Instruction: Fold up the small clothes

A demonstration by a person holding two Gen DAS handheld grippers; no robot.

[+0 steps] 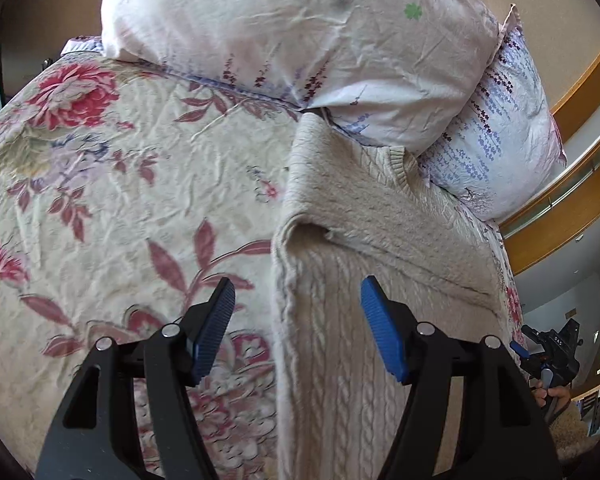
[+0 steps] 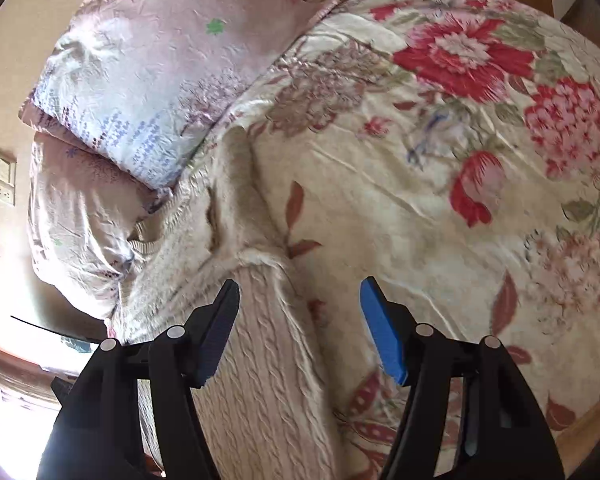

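Note:
A cream cable-knit sweater (image 1: 360,240) lies on the floral bedspread (image 1: 120,184), partly folded, with its ribbed neck toward the pillows. My left gripper (image 1: 296,320) is open and empty, hovering over the sweater's left folded edge. The sweater also shows in the right wrist view (image 2: 256,340), running from the bottom centre up to the pillows. My right gripper (image 2: 298,320) is open and empty above the sweater's right edge. The right gripper also shows in the left wrist view (image 1: 540,352), held in a hand off the bed's right side.
Two stacked floral pillows (image 1: 300,40) lie at the head of the bed, touching the sweater's neck; they also show in the right wrist view (image 2: 148,80). A wooden bed frame (image 1: 572,184) runs along the right. A wall socket (image 2: 6,176) is on the left wall.

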